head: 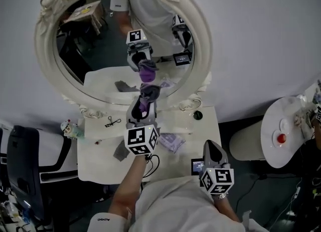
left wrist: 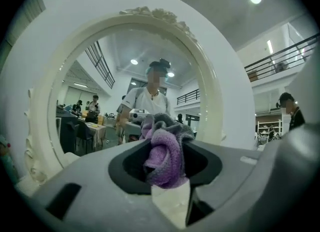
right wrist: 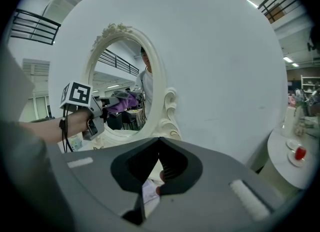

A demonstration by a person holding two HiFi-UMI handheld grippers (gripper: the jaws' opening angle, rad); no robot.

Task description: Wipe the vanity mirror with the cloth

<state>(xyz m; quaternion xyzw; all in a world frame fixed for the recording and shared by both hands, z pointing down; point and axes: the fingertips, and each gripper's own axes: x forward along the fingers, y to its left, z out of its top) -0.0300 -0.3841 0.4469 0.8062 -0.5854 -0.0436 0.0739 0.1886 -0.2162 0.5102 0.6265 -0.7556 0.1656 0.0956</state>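
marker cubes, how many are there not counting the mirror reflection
2. One rides on the left gripper, up at the mirror with the cloth; the other on the right gripper, low near the table's front right corner. None seems hidden.

Mirror glass (head: 95,50) open leftward, carved frame (head: 44,45) rimming it, vanity top (head: 98,148) lightly cluttered

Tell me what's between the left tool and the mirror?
A purple cloth, held in the left tool, apparently touching the mirror; the head view shows it.
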